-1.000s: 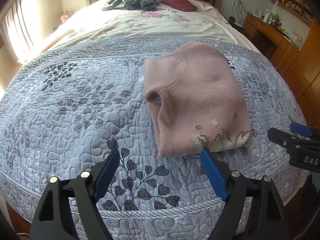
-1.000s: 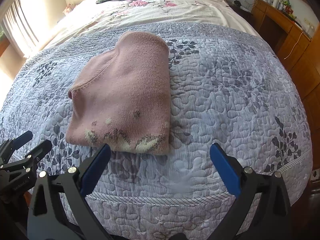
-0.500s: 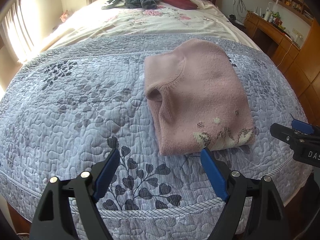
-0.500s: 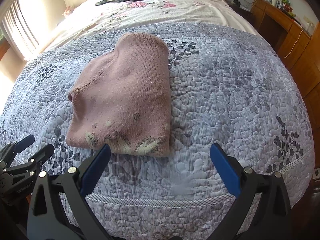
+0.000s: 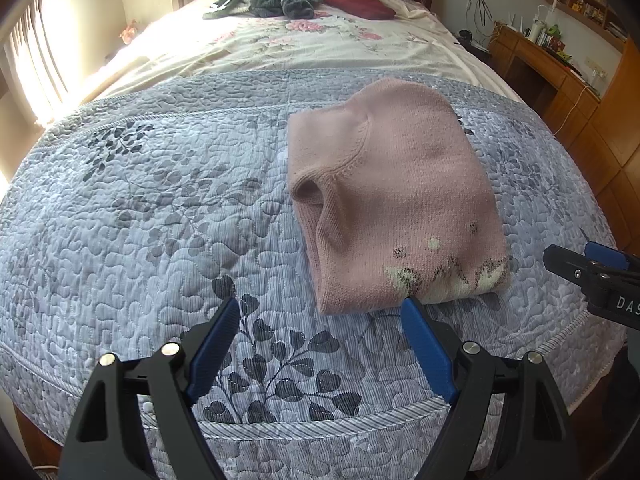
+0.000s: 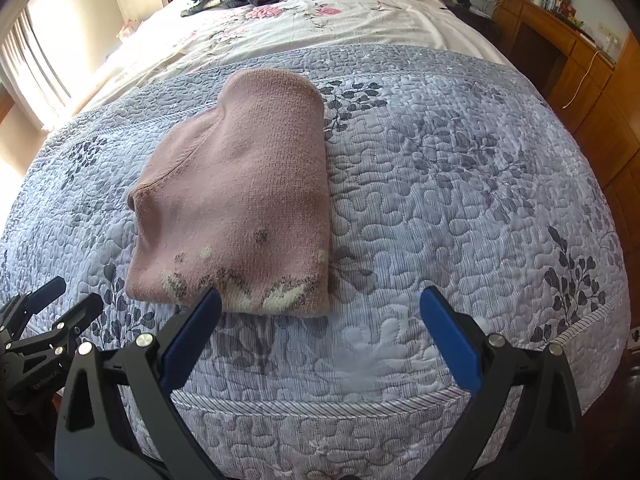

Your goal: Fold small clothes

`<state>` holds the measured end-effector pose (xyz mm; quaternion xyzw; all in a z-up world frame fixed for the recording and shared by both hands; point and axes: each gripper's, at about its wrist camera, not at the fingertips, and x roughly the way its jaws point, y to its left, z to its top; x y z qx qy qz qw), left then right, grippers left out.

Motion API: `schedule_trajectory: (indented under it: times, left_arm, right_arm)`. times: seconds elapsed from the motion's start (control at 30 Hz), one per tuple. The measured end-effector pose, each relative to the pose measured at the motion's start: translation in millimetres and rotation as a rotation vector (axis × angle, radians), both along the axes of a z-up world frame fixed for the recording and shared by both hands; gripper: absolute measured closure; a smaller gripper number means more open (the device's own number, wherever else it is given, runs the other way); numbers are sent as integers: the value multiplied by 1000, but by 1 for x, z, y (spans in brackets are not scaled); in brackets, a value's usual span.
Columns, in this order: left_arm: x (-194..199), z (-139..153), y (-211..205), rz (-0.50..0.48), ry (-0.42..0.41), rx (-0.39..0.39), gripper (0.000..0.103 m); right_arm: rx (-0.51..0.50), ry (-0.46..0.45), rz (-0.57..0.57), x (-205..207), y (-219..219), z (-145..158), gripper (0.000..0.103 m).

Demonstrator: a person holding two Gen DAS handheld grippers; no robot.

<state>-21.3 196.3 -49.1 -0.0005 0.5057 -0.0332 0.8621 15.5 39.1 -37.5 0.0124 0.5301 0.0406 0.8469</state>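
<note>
A folded pink sweater [image 5: 400, 200] is lying on the grey quilt [image 5: 160, 220] near the bed's near edge. The left gripper [image 5: 320, 312] and right gripper [image 6: 320, 300] are both hanging with fingers spread wide and empty, just short of the sweater's near hem, not touching it.

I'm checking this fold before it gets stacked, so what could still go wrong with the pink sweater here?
The pink sweater lies folded near the quilt's front edge; a clumsy pickup could drag it off. Its armhole gapes on the left side, so a fingertip might snag there and undo the fold. Both the left tool and right tool are open and empty, so a one-sided lift may let layers slide apart.
</note>
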Motion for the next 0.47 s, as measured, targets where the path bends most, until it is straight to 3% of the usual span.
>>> schedule_trajectory:
  times: [0.47]
  left_arm:
    - [4,-1,-1,-1,3,3,20]
  right_arm:
    - [-27,14,-4,0,0,-3,4]
